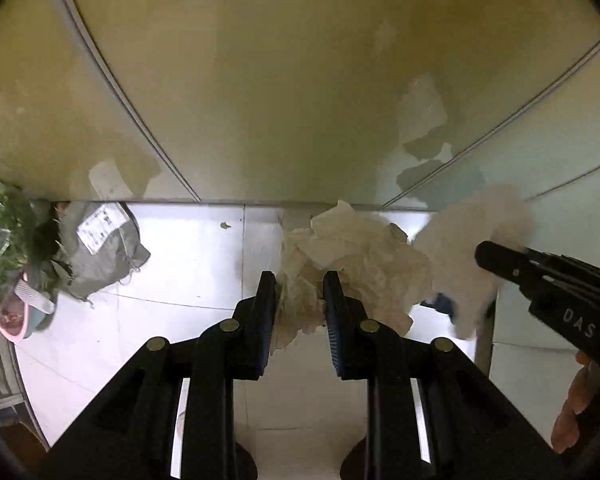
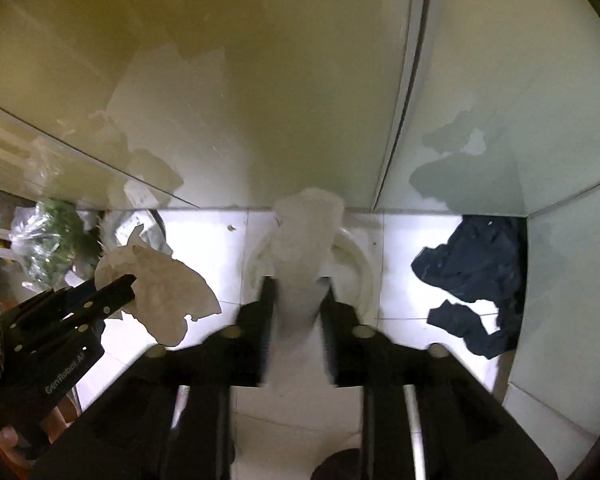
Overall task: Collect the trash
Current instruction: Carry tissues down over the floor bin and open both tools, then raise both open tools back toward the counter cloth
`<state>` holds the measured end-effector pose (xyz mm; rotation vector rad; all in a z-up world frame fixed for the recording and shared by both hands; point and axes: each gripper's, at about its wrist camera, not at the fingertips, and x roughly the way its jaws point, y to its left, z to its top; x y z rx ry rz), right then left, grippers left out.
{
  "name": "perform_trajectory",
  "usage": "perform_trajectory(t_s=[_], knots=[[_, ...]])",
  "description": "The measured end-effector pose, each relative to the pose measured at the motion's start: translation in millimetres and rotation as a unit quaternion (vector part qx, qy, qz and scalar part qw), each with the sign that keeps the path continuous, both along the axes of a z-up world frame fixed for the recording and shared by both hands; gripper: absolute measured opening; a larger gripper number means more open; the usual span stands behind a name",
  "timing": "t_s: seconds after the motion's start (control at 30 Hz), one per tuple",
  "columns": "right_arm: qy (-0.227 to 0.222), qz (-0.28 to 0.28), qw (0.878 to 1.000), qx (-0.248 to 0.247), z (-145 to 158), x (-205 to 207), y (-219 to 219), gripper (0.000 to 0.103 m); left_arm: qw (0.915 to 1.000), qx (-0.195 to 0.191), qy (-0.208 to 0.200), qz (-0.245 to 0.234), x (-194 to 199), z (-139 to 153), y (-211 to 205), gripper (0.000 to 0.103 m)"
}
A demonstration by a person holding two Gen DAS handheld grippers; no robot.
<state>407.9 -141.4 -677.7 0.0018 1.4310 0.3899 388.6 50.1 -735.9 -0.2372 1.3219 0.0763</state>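
Left gripper [image 1: 299,300] pinches crumpled paper [image 1: 356,256], lifted off the counter [image 1: 188,256]; right gripper [image 2: 298,304] clamps a white tissue [image 2: 306,236], likely both bound for disposal. Farther right, dark blue wrapper [image 2: 476,272] lies against the wall [image 2: 300,80].

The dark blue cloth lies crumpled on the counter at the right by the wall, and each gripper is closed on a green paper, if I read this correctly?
Not quite: the papers are white, not green. The right wrist view shows the right gripper shut on a white tissue and the left gripper shut on crumpled white paper. The dark blue cloth does lie crumpled at the right by the wall.
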Motion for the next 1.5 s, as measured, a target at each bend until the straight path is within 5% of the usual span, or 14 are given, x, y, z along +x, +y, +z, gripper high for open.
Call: perform_trajectory(t_s=[0.13,0.33,0.47,0.7,0.97,1.17,1.5], knots=[[-0.016,0.002,1.000,-0.007,-12,-4,1,0.046,1.0000,-0.004,0.006,0.001,4,-27,-7,0.024],[-0.037,-0.007,0.999,-0.015,-2,-7,-8,0.049,0.9995,-0.023,0.007,-0.018,11,-42,-29,0.027],[-0.051,-0.019,0.998,-0.019,9,-8,-19,0.051,0.9985,-0.047,0.001,-0.030,15,-47,-38,0.052],[-0.067,-0.037,0.997,-0.011,57,-13,-30,0.052,0.9986,-0.045,0.001,-0.027,10,-9,-46,0.053],[-0.100,-0.029,0.995,-0.003,166,-28,-24,0.052,0.9981,-0.031,-0.045,-0.027,-8,132,-35,0.053],[-0.139,-0.034,0.990,0.009,278,-39,-30,0.052,0.9943,-0.019,-0.102,-0.025,-22,272,-34,0.053],[-0.256,-0.026,0.966,0.029,466,-59,-62,0.054,0.9724,0.008,-0.232,-0.021,-55,495,-57,0.053]])
